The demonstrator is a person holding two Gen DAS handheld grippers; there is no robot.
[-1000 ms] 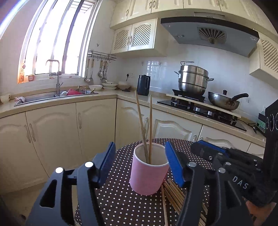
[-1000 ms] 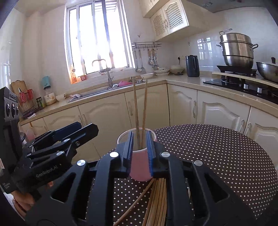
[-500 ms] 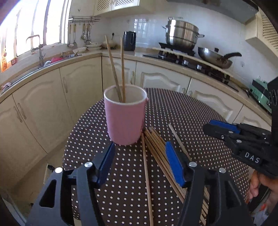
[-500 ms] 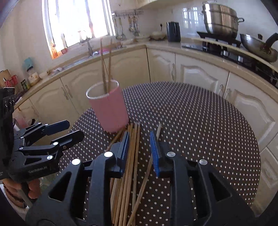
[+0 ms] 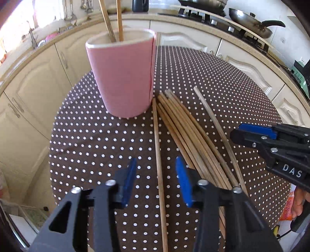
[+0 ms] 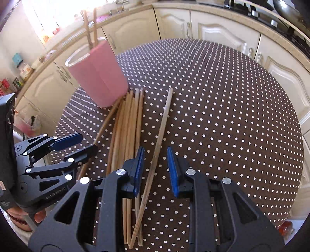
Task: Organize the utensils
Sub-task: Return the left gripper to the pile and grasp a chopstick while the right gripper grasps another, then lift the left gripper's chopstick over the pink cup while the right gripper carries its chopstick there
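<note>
A pink cup [image 5: 124, 75] stands on the round polka-dot table [image 5: 96, 139] with two chopsticks [image 5: 114, 17] upright in it; it also shows in the right wrist view [image 6: 96, 71]. Several wooden chopsticks [image 5: 186, 131] lie in a bundle beside it. My left gripper [image 5: 156, 175] is open, low over the table, with a single chopstick [image 5: 158, 147] lying between its fingers. My right gripper [image 6: 155, 166] is open around another lone chopstick [image 6: 161, 129], to the right of the bundle [image 6: 127, 128]. Neither stick is gripped.
Cream kitchen cabinets [image 5: 29, 93] curve around behind the table. A stove with a frying pan [image 5: 250, 21] sits on the counter at the back right. The table edge drops off at the left and near sides.
Both grippers have dropped and tilted down from the cup toward the table. Each now straddles a loose chopstick. The right gripper has opened wider.
</note>
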